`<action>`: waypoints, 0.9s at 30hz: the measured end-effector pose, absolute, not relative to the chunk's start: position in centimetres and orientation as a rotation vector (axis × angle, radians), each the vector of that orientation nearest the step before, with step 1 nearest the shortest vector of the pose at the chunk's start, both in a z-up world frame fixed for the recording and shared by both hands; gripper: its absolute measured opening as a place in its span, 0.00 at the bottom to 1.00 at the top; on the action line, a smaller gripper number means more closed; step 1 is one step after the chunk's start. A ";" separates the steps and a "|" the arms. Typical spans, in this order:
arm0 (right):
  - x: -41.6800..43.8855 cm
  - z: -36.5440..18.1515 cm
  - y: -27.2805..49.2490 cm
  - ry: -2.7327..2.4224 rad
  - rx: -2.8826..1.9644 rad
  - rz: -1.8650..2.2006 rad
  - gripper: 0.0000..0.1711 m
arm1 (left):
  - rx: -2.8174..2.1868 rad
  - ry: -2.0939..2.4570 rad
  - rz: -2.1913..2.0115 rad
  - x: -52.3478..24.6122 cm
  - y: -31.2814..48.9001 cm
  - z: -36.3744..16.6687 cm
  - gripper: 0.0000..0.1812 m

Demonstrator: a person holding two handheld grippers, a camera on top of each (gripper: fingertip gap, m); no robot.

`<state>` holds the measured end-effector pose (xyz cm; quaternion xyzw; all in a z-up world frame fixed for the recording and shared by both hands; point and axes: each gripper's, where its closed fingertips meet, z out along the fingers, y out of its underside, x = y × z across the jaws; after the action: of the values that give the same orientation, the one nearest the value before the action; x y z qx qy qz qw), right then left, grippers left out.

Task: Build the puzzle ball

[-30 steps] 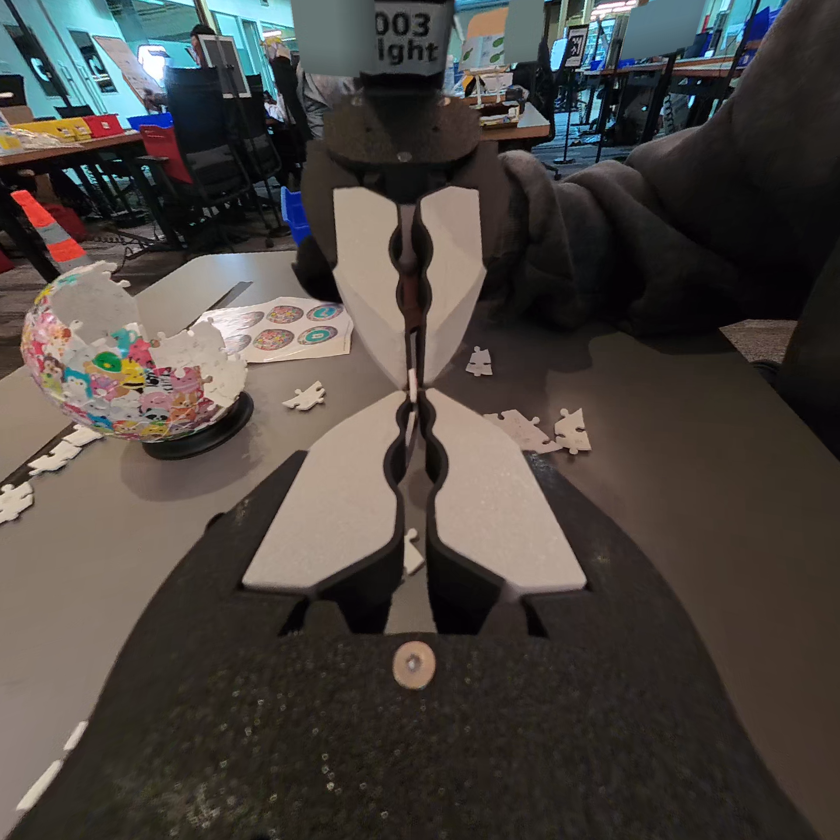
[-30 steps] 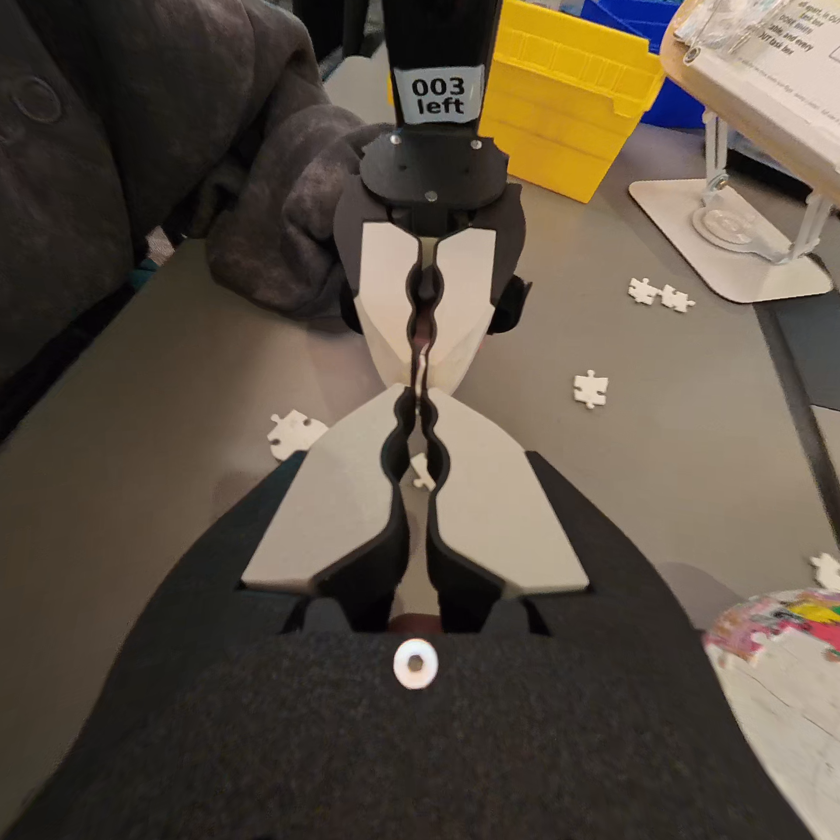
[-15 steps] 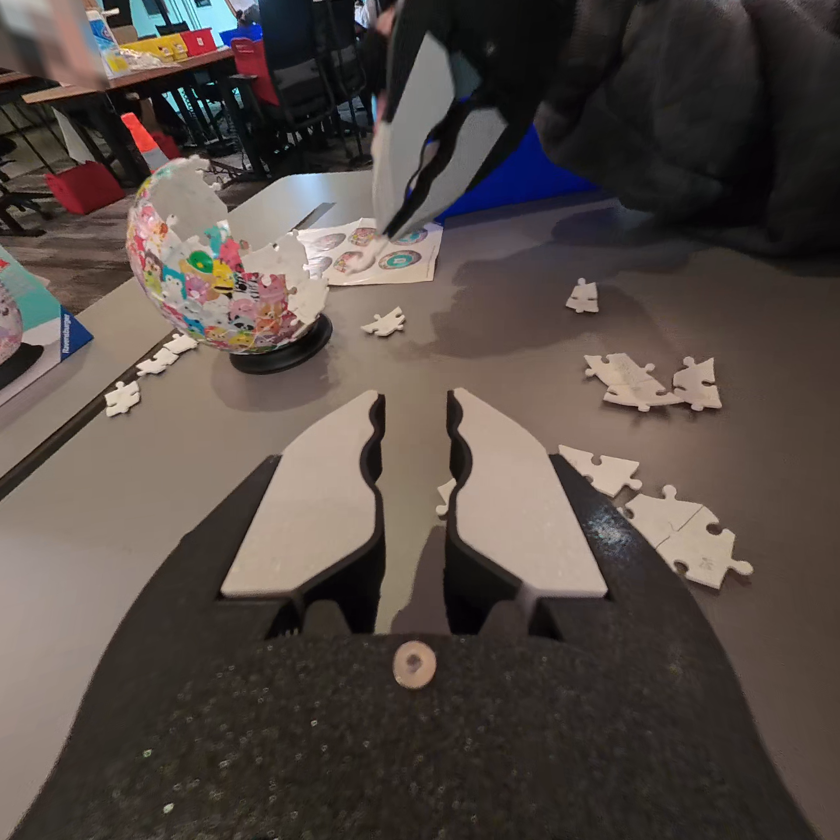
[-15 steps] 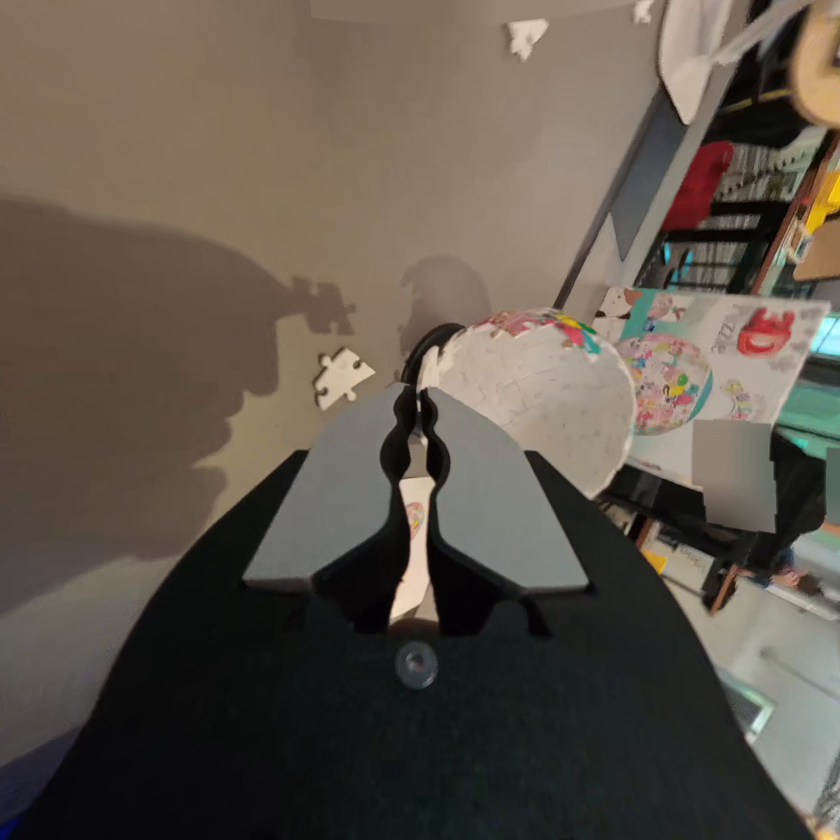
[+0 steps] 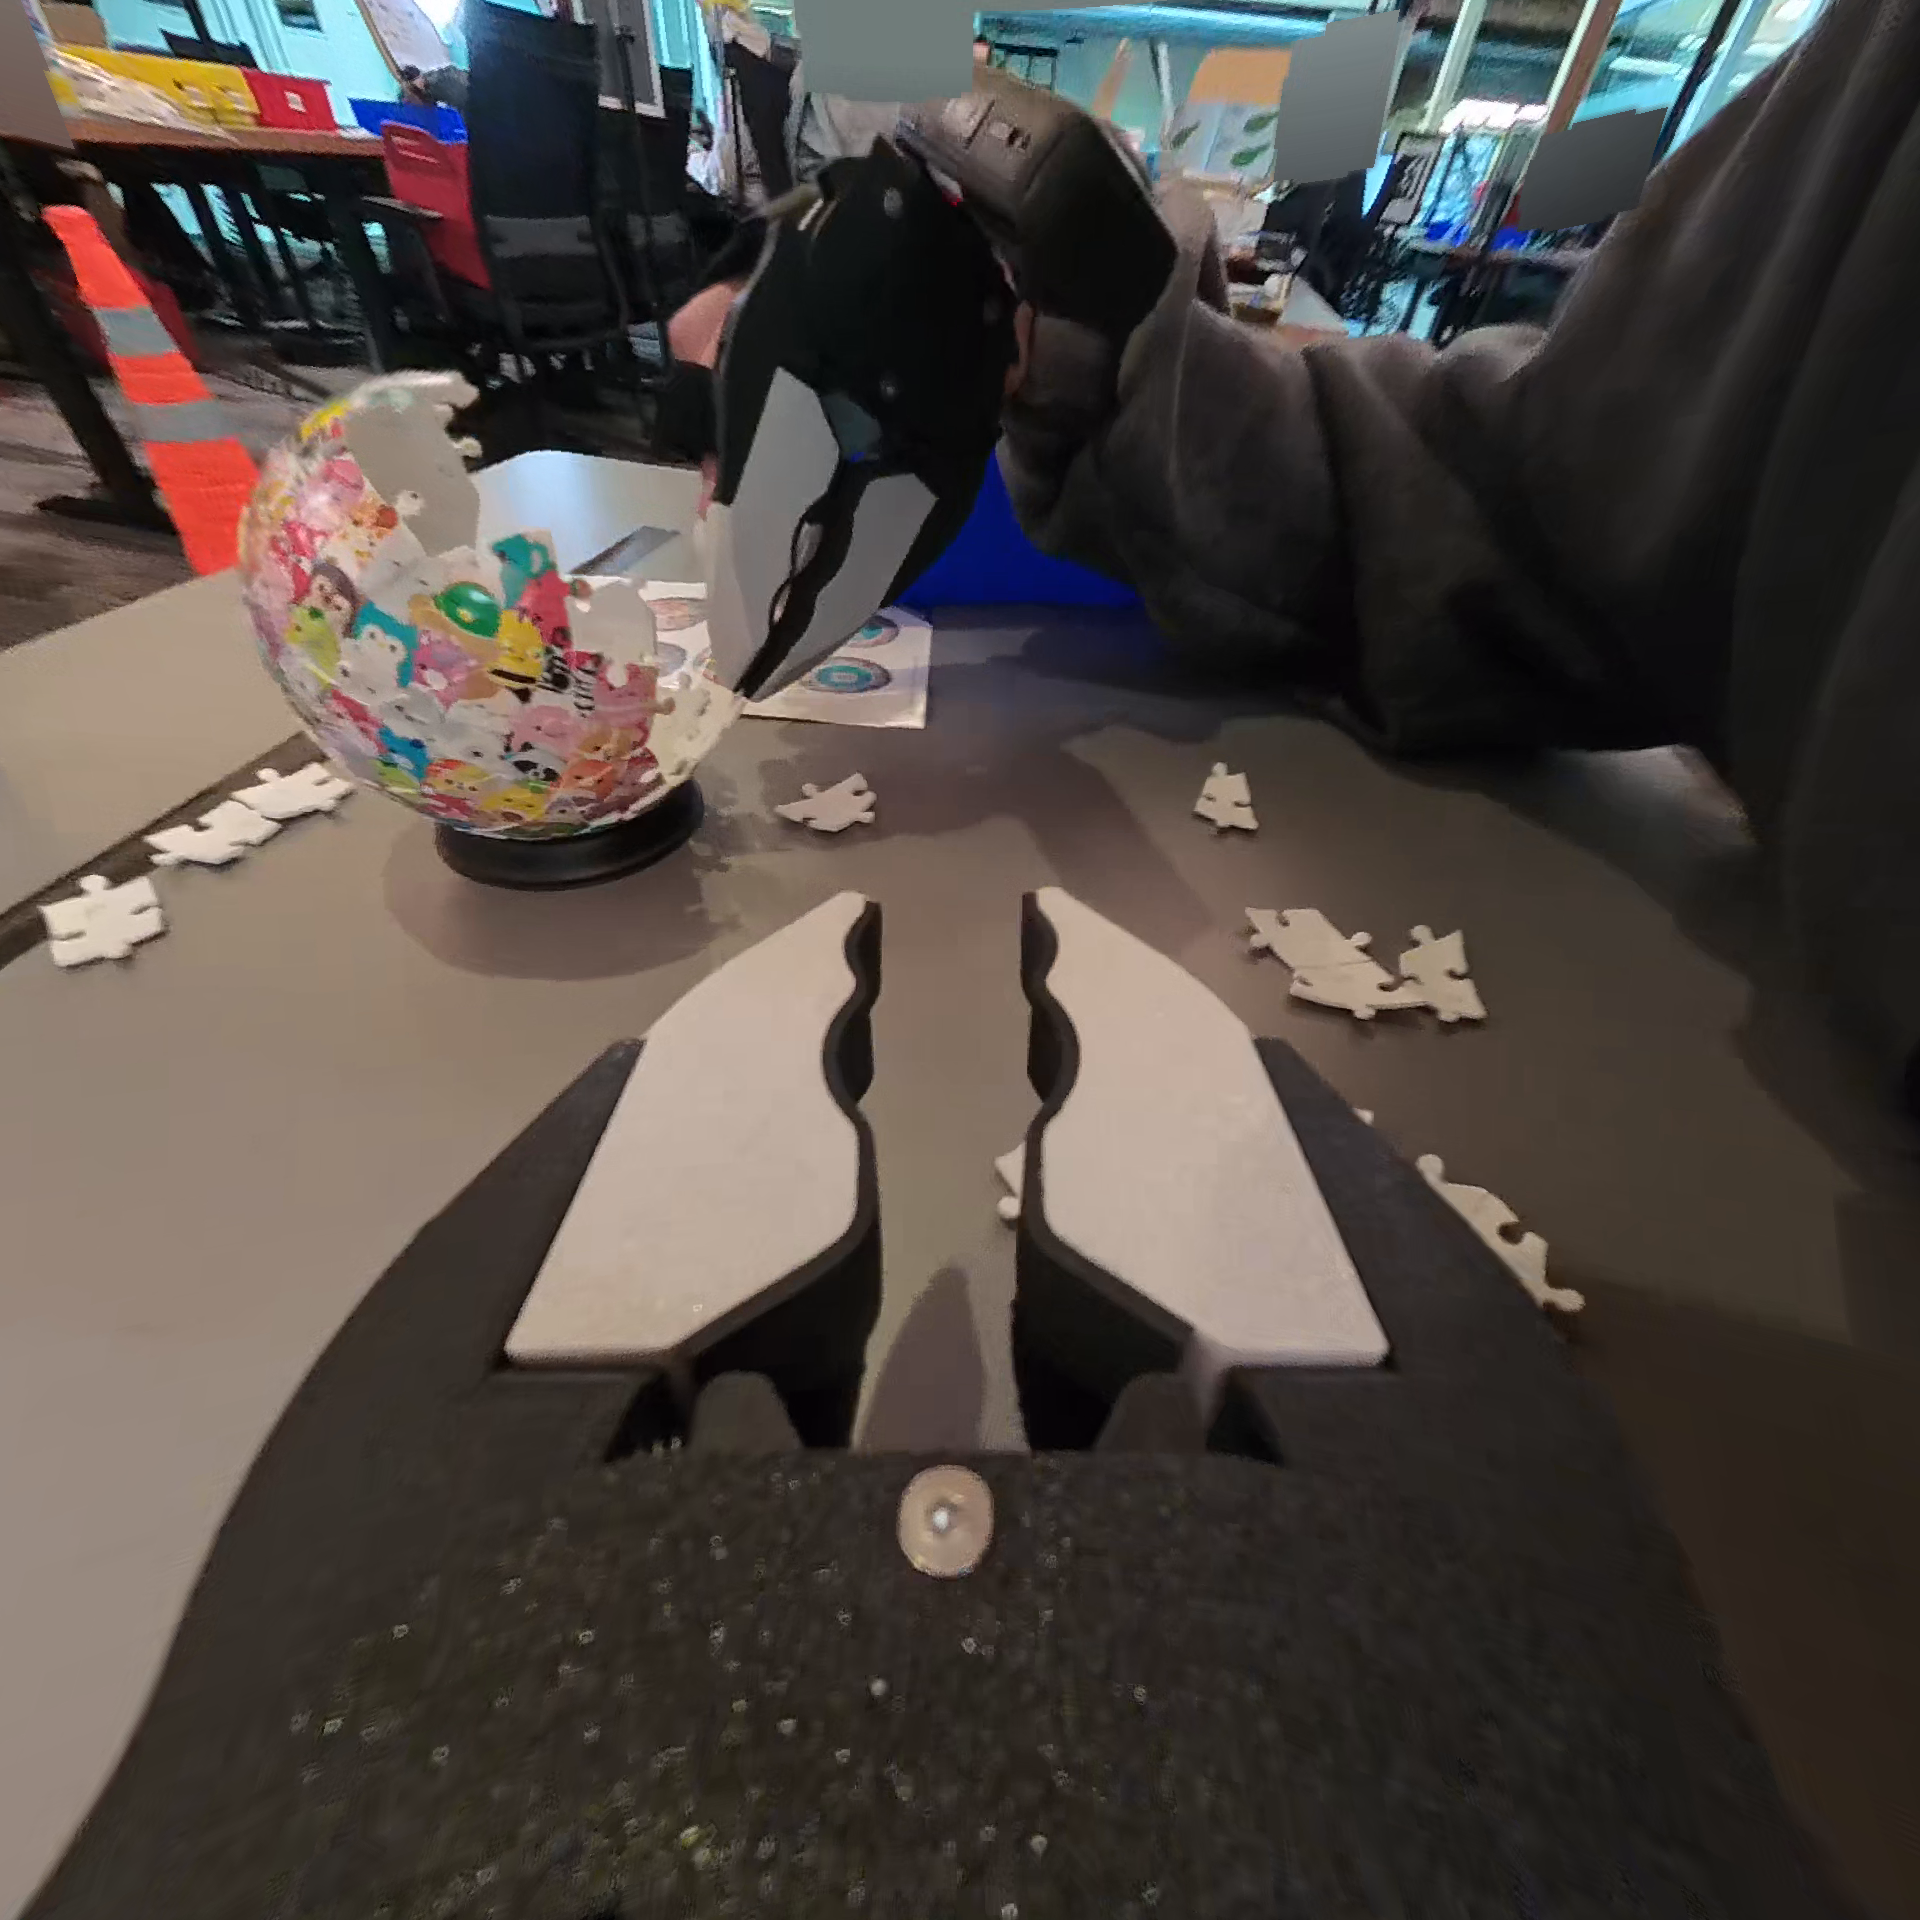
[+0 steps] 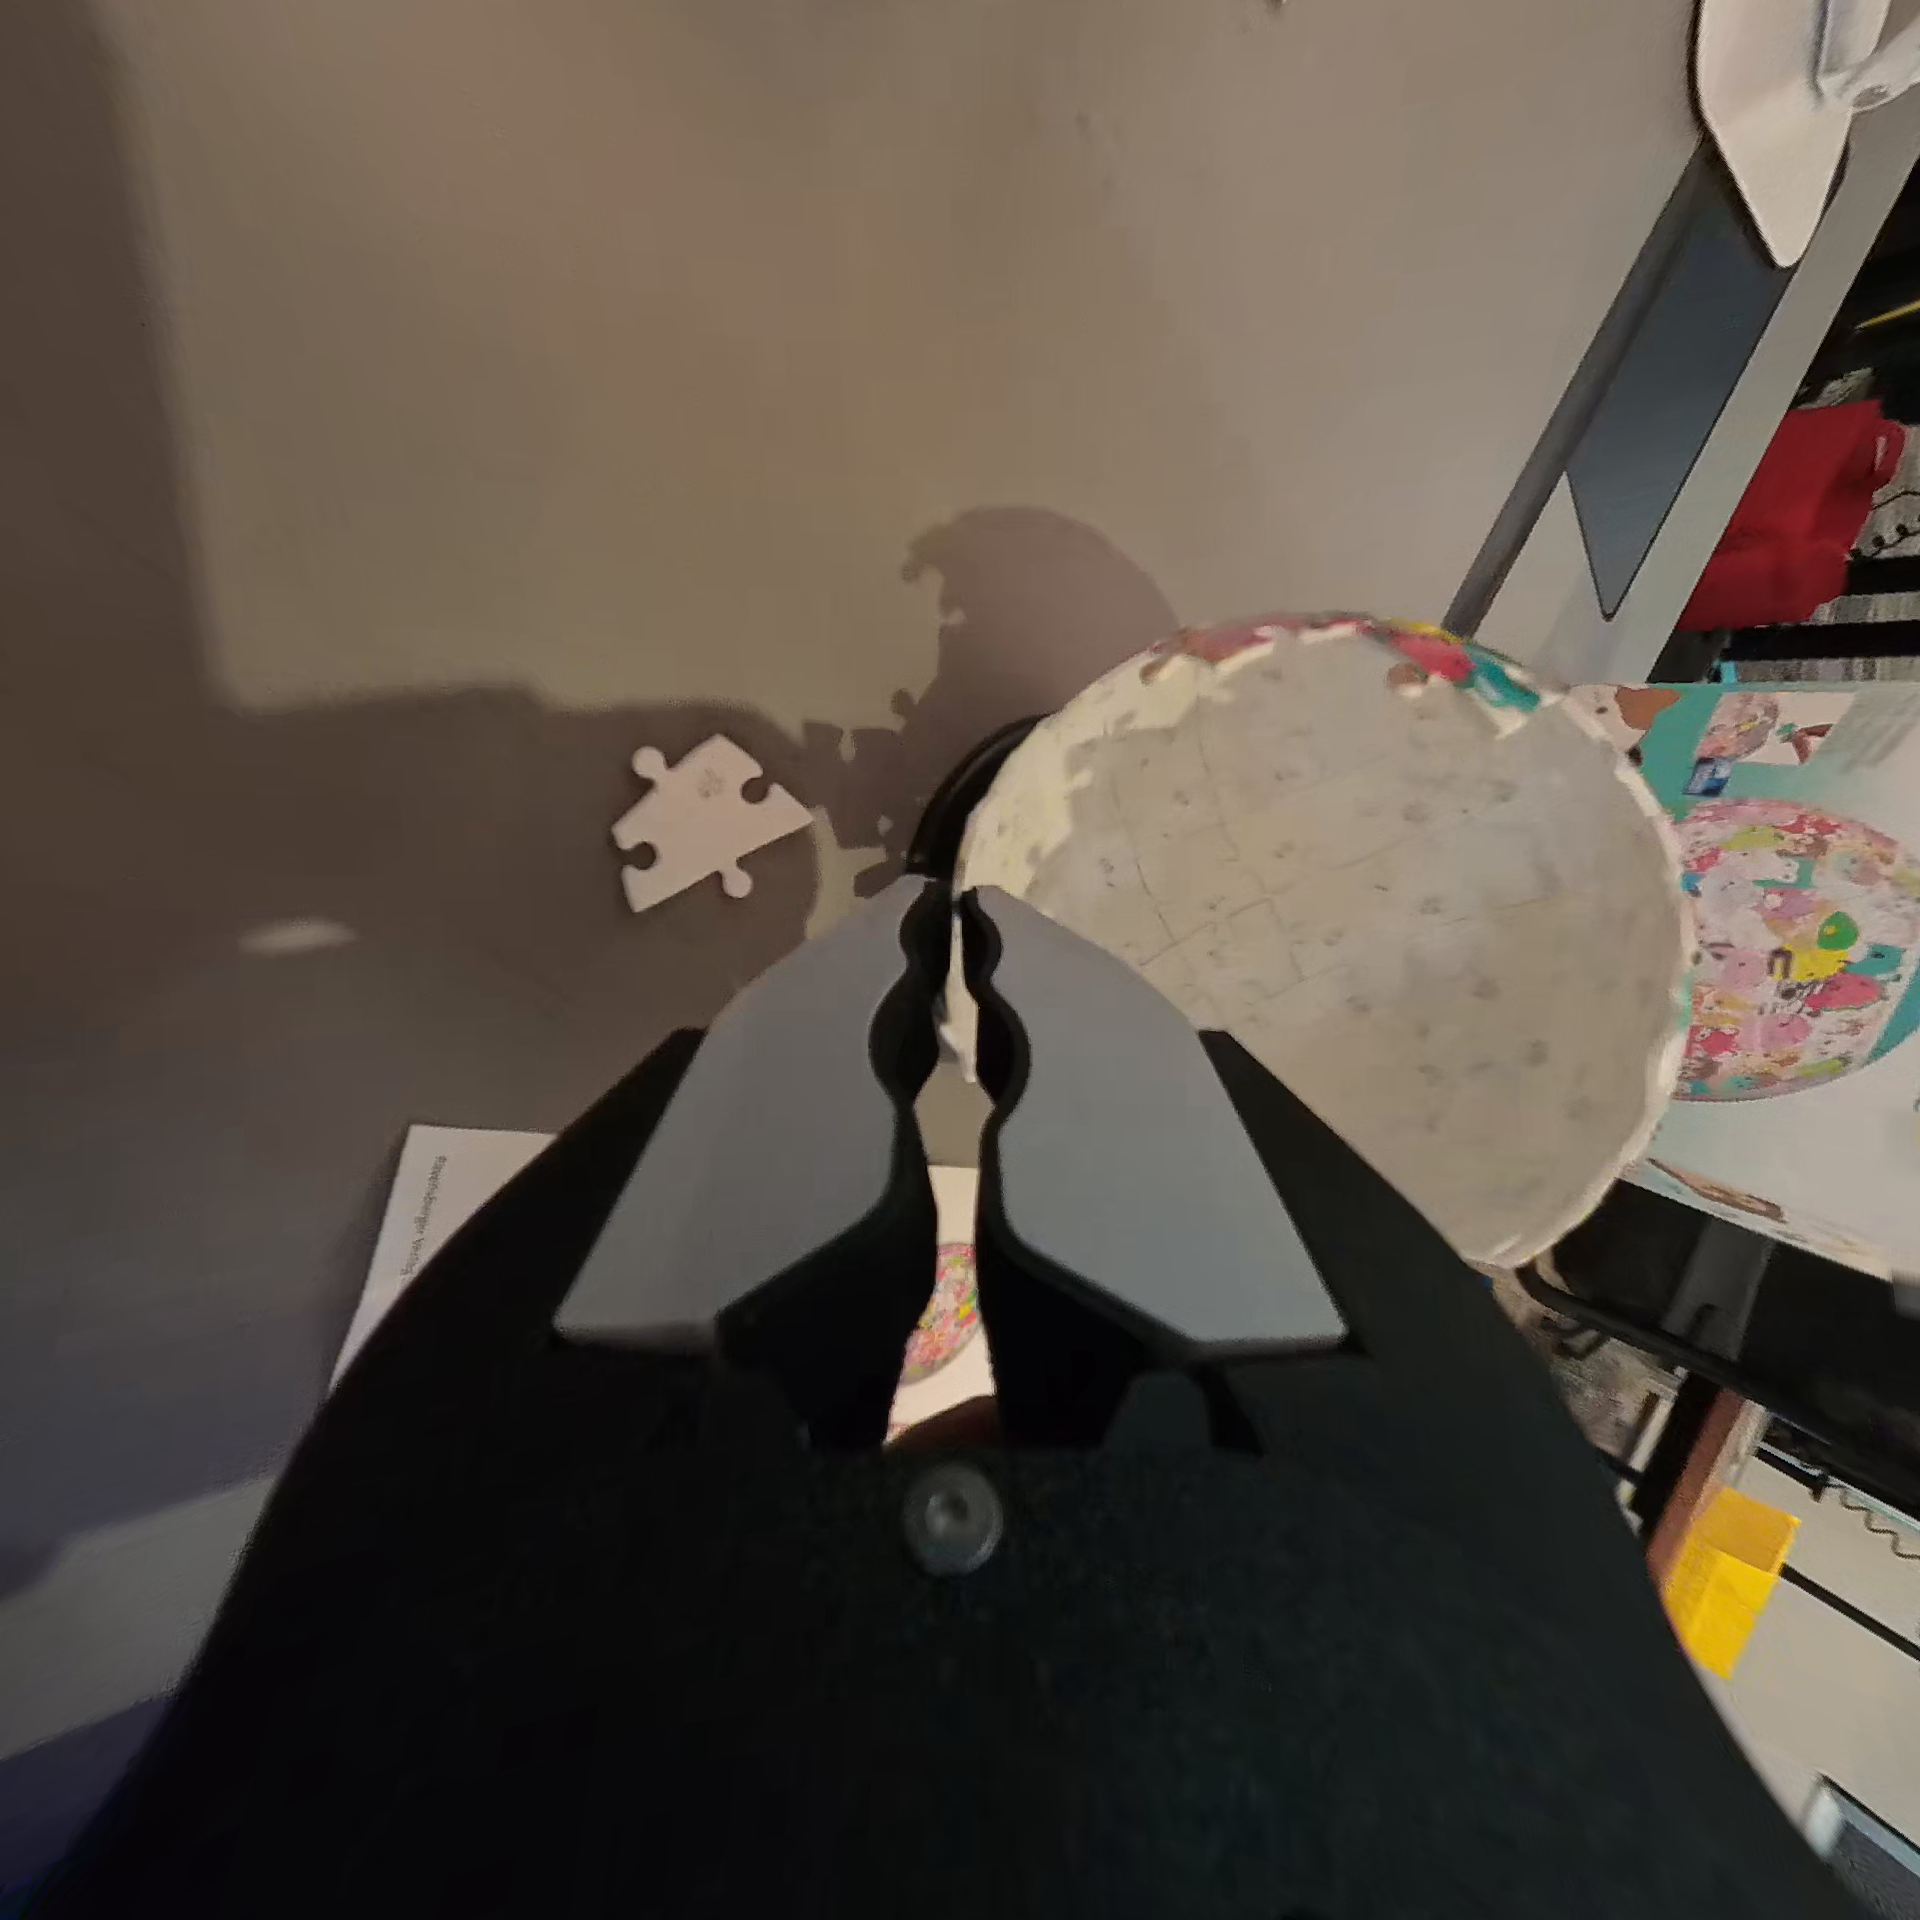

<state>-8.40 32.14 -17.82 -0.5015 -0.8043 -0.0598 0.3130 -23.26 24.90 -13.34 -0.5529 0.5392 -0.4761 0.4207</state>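
Observation:
The half-built puzzle ball (image 5: 457, 644), colourful outside and white inside, sits on a black stand (image 5: 571, 842) at the left of the grey table (image 5: 260, 1091). My left gripper (image 5: 951, 914) is open and empty, low over the table in front of the ball. My right gripper (image 5: 750, 681) points down at the ball's right rim. In the right wrist view the right gripper (image 6: 956, 899) is shut on a thin white puzzle piece (image 6: 948, 1023), its tips right beside the rim of the ball (image 6: 1351, 935).
Loose white pieces lie around: near the stand (image 5: 831, 805), at the right (image 5: 1351, 966), by my right finger (image 5: 1496, 1236) and at the left (image 5: 104, 920). A sticker sheet (image 5: 852, 675) lies behind the ball. The puzzle box (image 6: 1818, 935) stands beyond the ball. A person's grey sleeve (image 5: 1455, 499) crosses the right side.
A second ago both grippers met tip to tip on one piece. The left gripper opened and drew back. The right gripper carried the piece over to the ball's rim.

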 end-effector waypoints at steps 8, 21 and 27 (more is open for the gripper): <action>-8.3 -18.4 32.2 -2.101 -1.366 -0.053 0.01 | -1.373 1.320 -1.258 -23.6 25.0 -12.8 0.14; -8.7 -18.5 32.0 -2.096 -1.436 0.041 0.01 | -1.372 1.337 -1.245 -23.6 24.9 -13.0 0.14; -8.7 -18.6 32.1 -2.079 -1.519 0.106 0.01 | -1.372 1.335 -1.247 -23.6 24.9 -13.0 0.14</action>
<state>-8.74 32.12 -18.58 -0.5662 -0.7749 0.0393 0.2783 -23.57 24.88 -12.97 -0.5464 0.5316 -0.4964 0.4153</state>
